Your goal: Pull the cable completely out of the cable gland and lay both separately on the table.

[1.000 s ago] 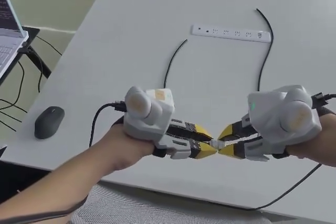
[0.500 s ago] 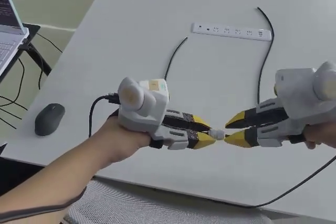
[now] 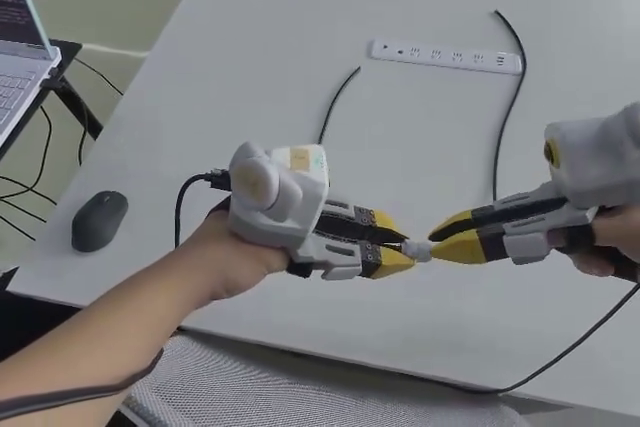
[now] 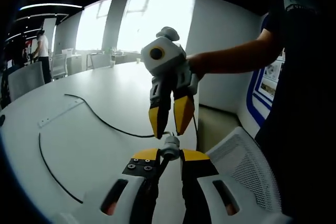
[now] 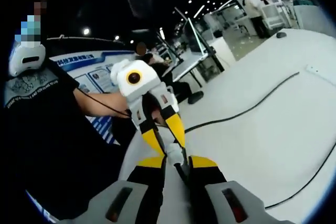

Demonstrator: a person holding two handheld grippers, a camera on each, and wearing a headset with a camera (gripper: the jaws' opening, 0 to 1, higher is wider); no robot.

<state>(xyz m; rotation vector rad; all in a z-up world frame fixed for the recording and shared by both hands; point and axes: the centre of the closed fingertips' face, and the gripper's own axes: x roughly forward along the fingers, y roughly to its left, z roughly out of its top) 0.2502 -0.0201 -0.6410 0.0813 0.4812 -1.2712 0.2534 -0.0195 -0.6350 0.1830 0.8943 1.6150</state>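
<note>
Head view: left gripper (image 3: 398,249) pinches cable gland (image 3: 421,251) above table's (image 3: 250,67) near edge, lower frame – open tabletop beyond. Right gripper (image 3: 438,247) tip-to-tip, cut off at right – grip unclear.

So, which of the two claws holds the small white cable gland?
The left claw: the small white cable gland sits between its yellow tips; the right claw has only the thin black cable between its own.

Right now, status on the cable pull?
Left gripper shut on gland. Right gripper at gland's other end, grip unclear. Gland above table. Power strip far behind, no obstacle.
</note>
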